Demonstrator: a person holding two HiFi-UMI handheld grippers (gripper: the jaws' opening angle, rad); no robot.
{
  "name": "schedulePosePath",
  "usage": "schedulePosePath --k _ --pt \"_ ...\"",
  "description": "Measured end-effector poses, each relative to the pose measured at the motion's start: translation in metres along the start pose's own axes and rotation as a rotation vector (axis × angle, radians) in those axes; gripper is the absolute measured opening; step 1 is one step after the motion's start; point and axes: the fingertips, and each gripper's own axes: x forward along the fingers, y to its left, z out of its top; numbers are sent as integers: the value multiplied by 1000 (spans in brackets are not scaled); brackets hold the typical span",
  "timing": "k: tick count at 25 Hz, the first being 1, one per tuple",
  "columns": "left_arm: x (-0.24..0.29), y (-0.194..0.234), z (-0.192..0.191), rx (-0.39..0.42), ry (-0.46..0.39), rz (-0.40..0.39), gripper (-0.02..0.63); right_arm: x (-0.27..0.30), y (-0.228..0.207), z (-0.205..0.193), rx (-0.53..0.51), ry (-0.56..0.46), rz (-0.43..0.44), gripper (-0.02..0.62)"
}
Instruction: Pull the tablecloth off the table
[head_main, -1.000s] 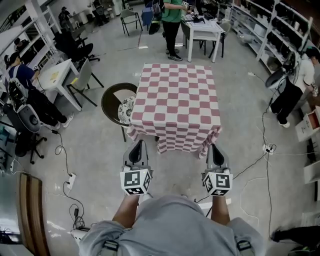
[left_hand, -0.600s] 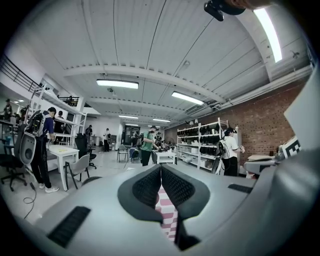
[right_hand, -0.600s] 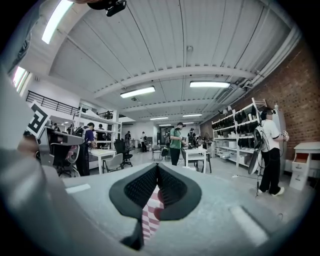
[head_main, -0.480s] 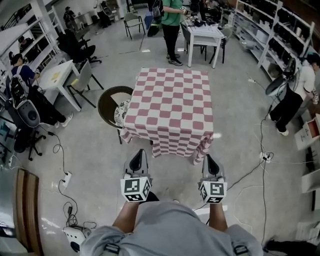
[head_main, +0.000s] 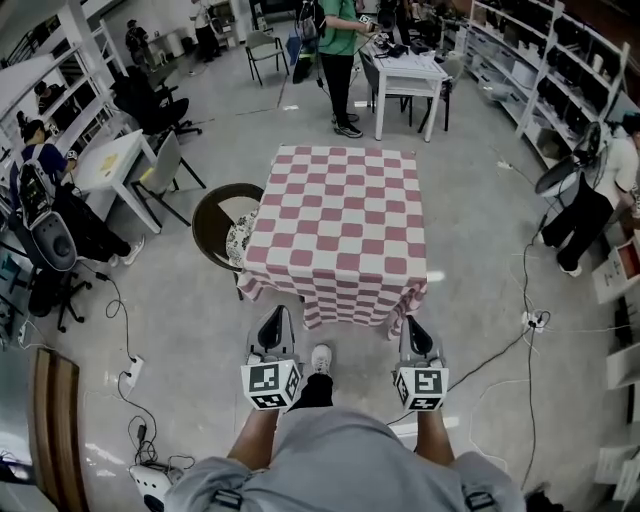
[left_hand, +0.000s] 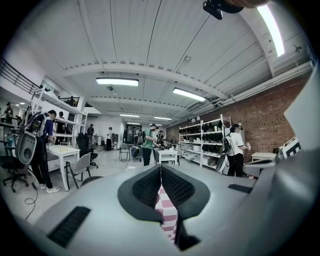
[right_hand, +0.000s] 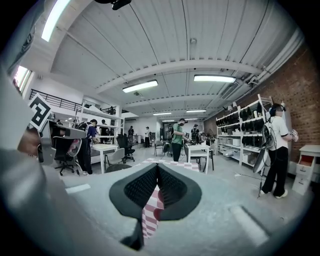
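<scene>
The pink-and-white checked tablecloth covers a square table in the middle of the head view, its near edge hanging down. My left gripper sits at the near left corner of that hanging edge, my right gripper at the near right corner. In the left gripper view the jaws are shut, with a strip of the checked cloth pinched and hanging below the pads. The right gripper is shut the same way on its strip of cloth. The table under the cloth is hidden.
A round dark chair with a patterned cushion stands against the table's left side. A white table with a person in green is behind, another white table at left. Cables and a power strip lie on the floor.
Both grippers have drawn back from the table and sunk a little, still shut on the cloth's near edge. The table now lies farther up the view, and a shoe shows between the grippers.
</scene>
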Motion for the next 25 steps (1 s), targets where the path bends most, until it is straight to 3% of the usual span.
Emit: schedulePosePath --k 6,17,20,22,25 --pt "57 17 -14 -4 36 -40 6 52 -8 -2 -53 47 -12 3" --pt "166 59 -5 40 71 -104 8 161 -12 4 -152 123 9 34" --pt "187 71 -17 40 130 -129 12 192 -7 -23 -212 208 62 61" --pt "200 79 -29 37 176 -141 87 212 -2 -50 -260 285 109 86" --pt "213 91 -46 96 222 -139 92 231 6 -81 -319 375 162 101"
